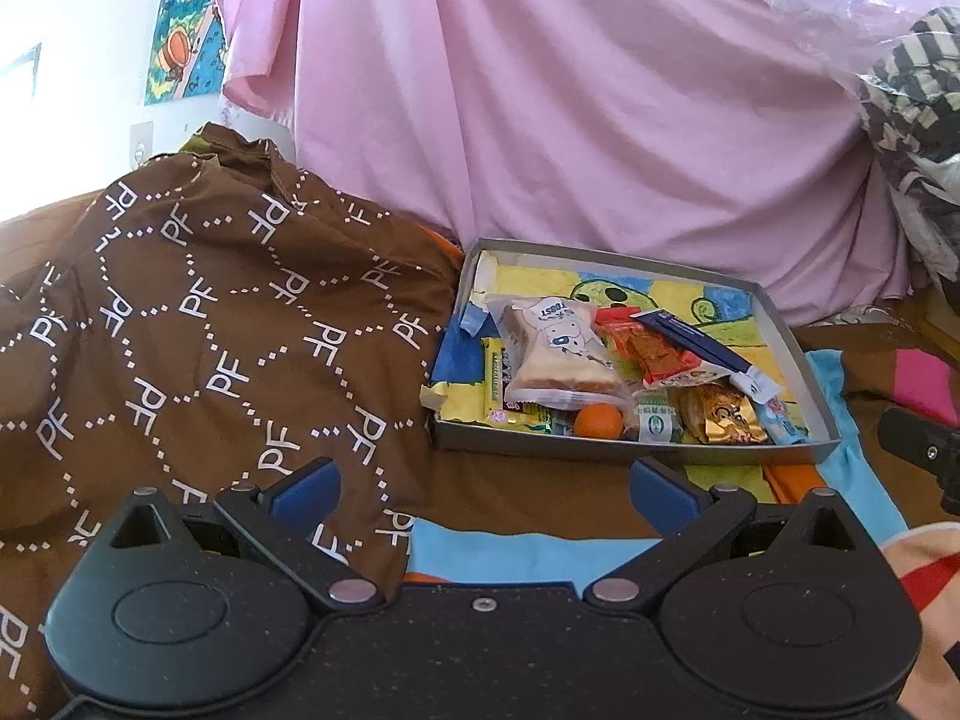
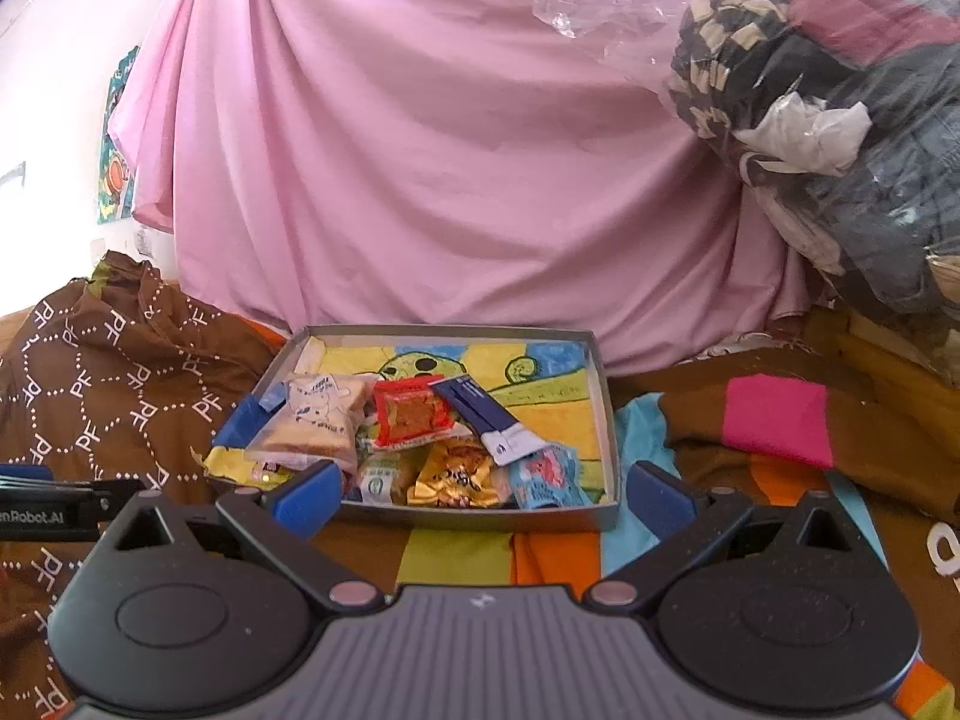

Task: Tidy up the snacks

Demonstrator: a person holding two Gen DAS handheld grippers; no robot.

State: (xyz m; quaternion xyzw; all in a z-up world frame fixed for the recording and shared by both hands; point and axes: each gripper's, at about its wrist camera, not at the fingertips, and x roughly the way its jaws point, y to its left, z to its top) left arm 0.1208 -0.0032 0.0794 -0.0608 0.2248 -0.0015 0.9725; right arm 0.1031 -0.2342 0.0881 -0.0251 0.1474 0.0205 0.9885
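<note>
Pink sheet hangs as backdrop, brown patterned cloth bunched on the left, a bed-like surface with colourful fabric below. No worktop in sight.

Left gripper: spread wide, holding nothing, low over the brown cloth and short of the box. Grey box sits just ahead and to its right, flat on the fabric.

Box contents, left to right: toast pack lying on a green-yellow wrapper, small orange at the front wall, red packet mid-pile, dark blue sachet slanted across it, gold wrapper and blue-pink packet at the front right. All overlapping; back half of the box is bare.

Right gripper: also released and empty, centred on the box's front wall, its fingers straddling the pile in view.

My read: sorting not started yet. Take top items first — blue sachet or red packet — since they pin what's below. Come in from above, clear of the front wall, pinch across the short side of the packet. Wrappers look slick and crinkly, so close fully before lifting. The orange will likely roll if the pile shifts; left gripper could steady the box.
</note>
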